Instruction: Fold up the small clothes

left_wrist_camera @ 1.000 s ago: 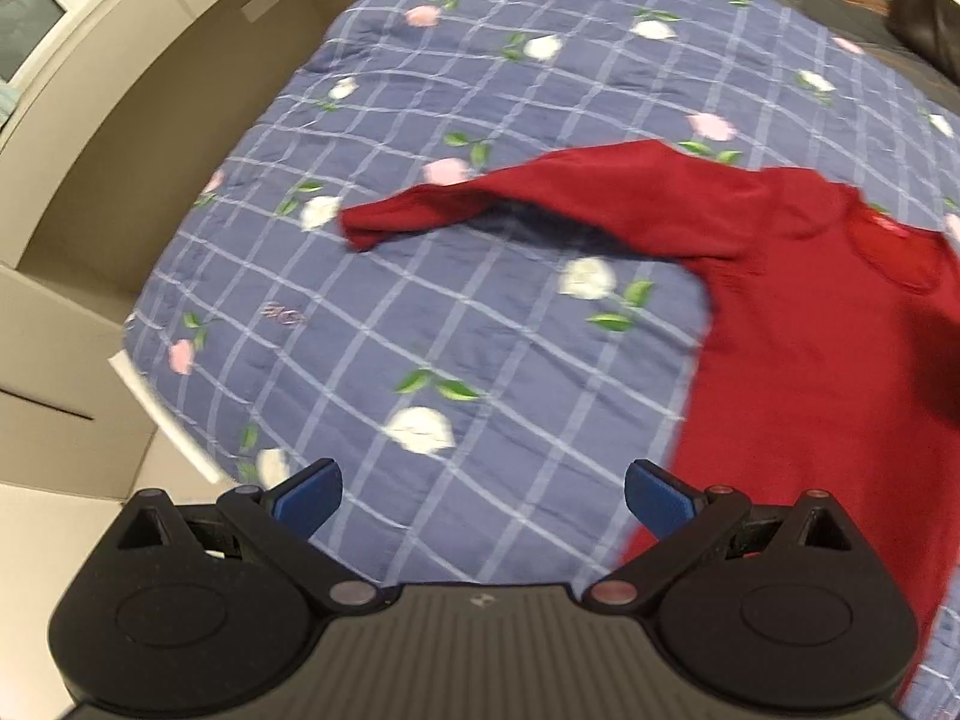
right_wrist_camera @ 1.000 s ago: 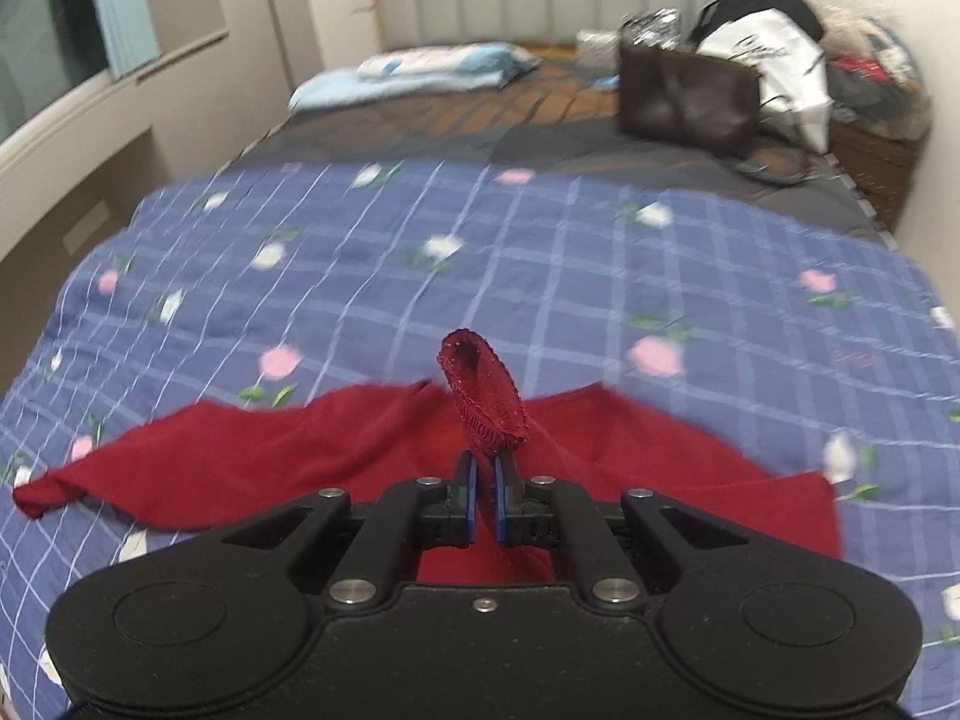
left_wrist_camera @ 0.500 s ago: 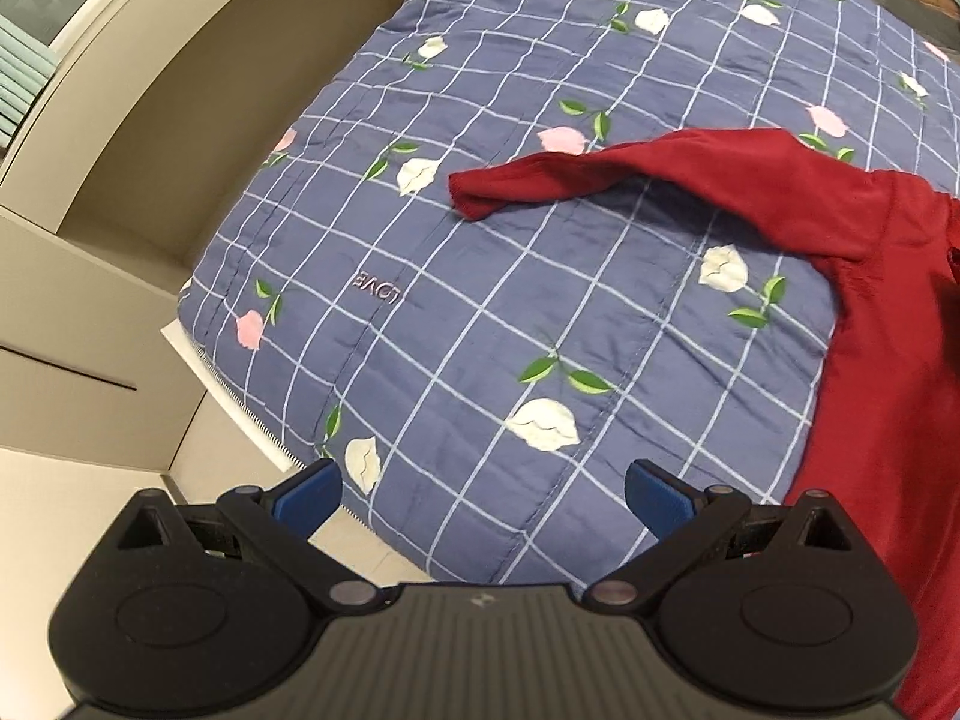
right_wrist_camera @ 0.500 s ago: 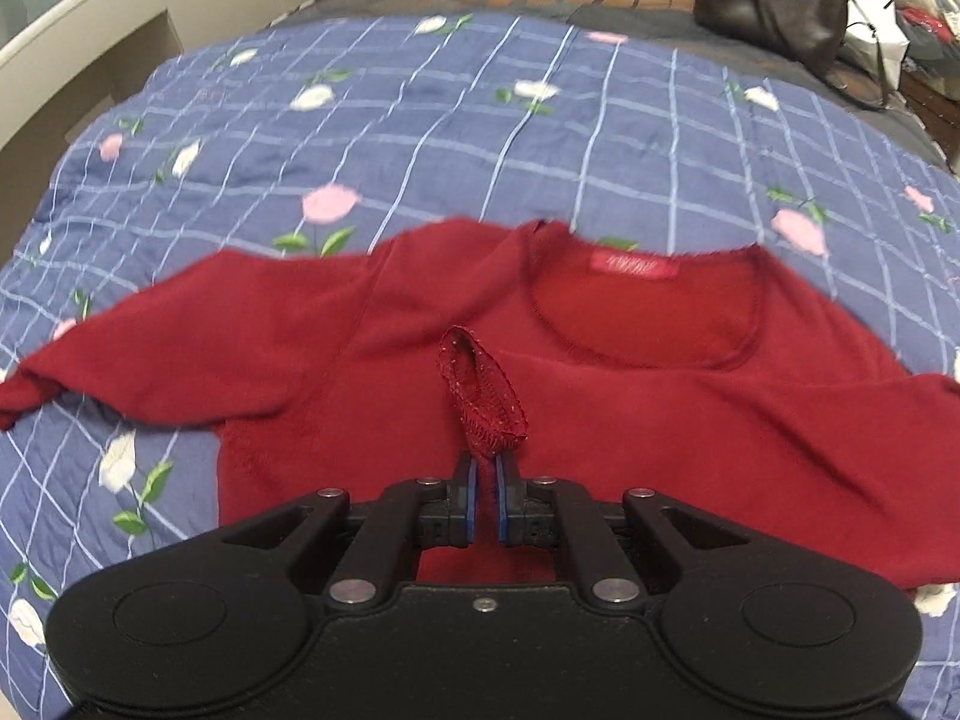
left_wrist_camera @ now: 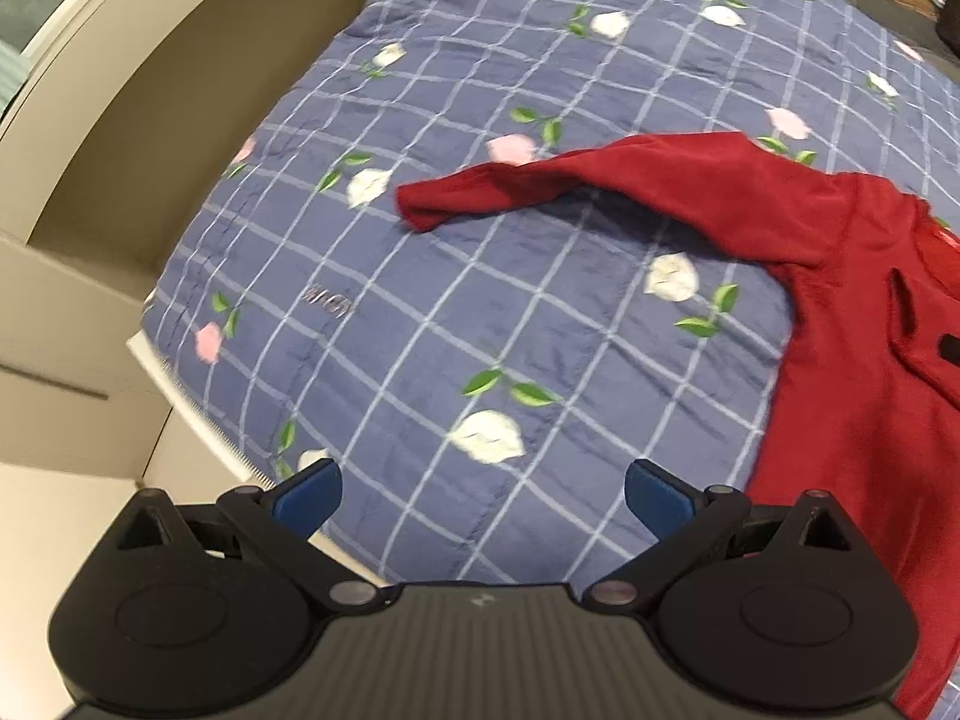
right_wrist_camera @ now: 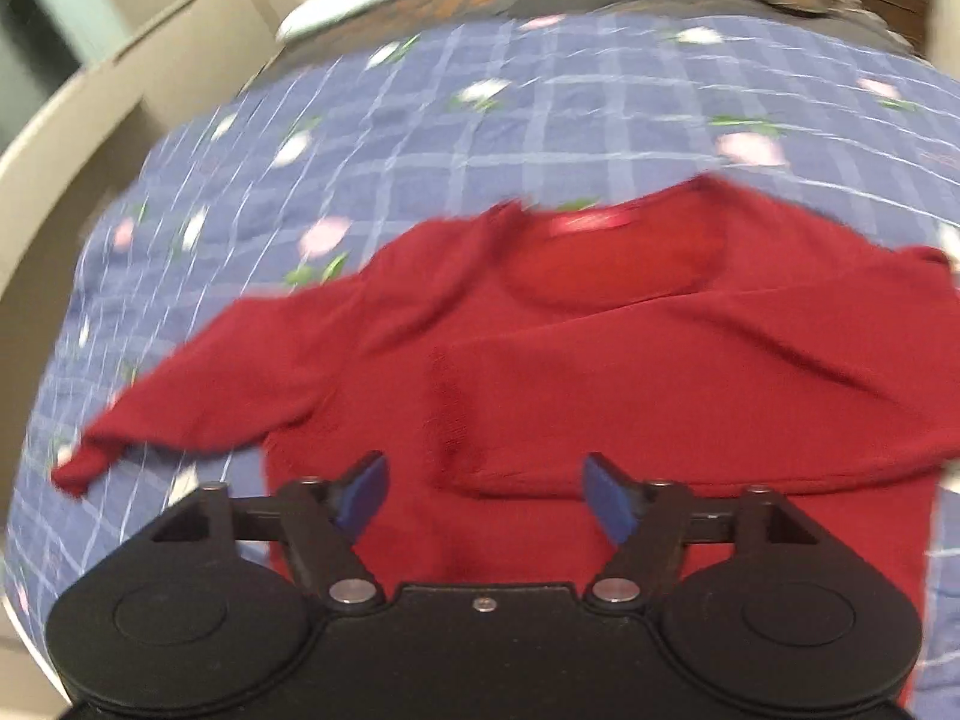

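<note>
Red knit sweater (right_wrist_camera: 600, 360) lying flat on a blue checked floral quilt (left_wrist_camera: 480, 300), one sleeve folded across the chest. Right gripper (right_wrist_camera: 486, 492): jaws wide, empty, above the hem. Left gripper (left_wrist_camera: 483, 495): jaws wide, empty, over bare quilt beside the outstretched sleeve (left_wrist_camera: 570, 180).

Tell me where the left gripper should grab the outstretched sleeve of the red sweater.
Probably at the cuff. The sleeve lies spread out flat on the quilt, its free end pointing away from the body. Bring the open left gripper in from the cuff's open end.
</note>
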